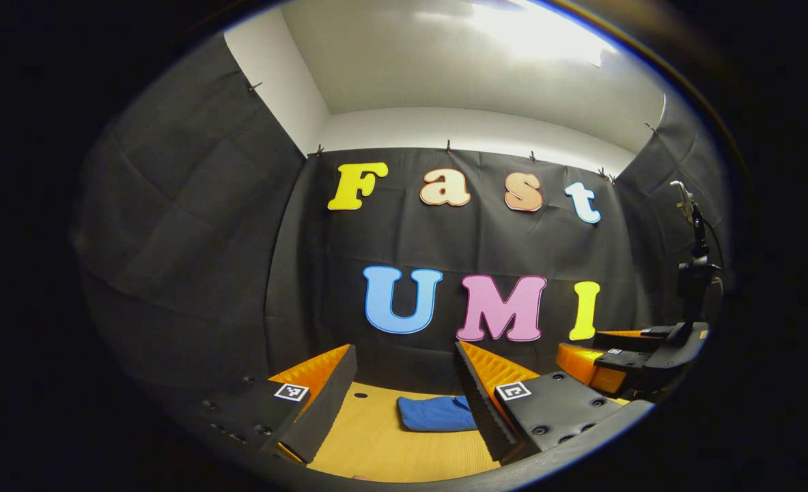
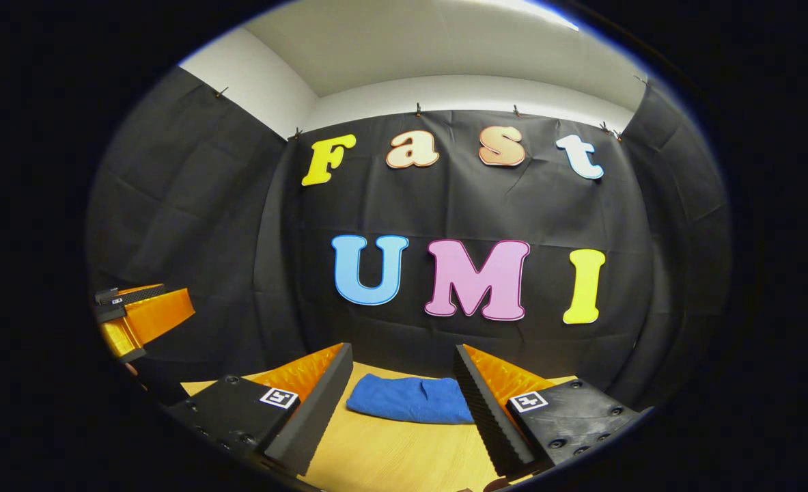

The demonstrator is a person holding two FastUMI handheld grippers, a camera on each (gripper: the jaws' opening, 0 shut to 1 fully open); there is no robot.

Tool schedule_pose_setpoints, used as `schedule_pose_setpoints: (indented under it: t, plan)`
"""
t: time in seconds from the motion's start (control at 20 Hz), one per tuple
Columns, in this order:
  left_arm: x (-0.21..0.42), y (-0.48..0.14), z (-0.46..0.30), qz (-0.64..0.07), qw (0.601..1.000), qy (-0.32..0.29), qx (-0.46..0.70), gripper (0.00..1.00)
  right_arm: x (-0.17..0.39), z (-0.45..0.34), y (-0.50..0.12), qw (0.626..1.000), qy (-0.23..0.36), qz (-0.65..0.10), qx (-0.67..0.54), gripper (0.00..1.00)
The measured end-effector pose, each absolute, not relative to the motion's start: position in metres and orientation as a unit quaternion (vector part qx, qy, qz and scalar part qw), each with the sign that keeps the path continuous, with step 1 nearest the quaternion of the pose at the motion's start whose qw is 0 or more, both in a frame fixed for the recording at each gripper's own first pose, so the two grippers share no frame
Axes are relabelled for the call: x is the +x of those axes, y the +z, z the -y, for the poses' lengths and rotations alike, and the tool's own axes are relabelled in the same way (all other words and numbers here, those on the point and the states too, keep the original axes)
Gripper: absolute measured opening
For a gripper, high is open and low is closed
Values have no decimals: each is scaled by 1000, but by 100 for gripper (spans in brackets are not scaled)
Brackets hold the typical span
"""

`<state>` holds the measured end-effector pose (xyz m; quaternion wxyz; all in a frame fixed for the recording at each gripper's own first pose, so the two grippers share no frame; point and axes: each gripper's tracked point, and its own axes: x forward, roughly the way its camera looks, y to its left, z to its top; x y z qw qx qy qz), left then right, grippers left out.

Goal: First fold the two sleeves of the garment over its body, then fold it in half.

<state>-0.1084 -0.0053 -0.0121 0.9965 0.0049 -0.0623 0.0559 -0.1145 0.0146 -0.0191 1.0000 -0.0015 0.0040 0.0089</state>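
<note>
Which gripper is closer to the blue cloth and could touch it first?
Probably the right gripper. In its view the blue cloth lies centred between its open fingers; in the left gripper view the cloth sits off to one side. Both are open, above the wooden table.

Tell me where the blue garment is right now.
The blue garment lies bunched on the wooden table near the black cloth wall, ahead of both open grippers; in the left gripper view it sits beside that gripper's right finger.

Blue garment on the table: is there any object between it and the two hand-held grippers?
Nothing visible. The blue garment lies bunched on the wooden table, with bare wood between it and the open right hand-held gripper and the open left hand-held gripper.
</note>
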Motion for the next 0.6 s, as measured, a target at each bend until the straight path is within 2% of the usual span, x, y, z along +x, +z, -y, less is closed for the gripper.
schedule_pose_setpoints:
  t: [0.45, 0.6]
  plan:
    - [-107, -13, 14, 58, 997, 49, 10, 80, -114, -3, -21, 1000, -3, -6, -1, 96]
    - [-106, -13, 14, 60, 997, 46, 12, 82, -113, -2, -19, 1000, -5, -3, -2, 96]
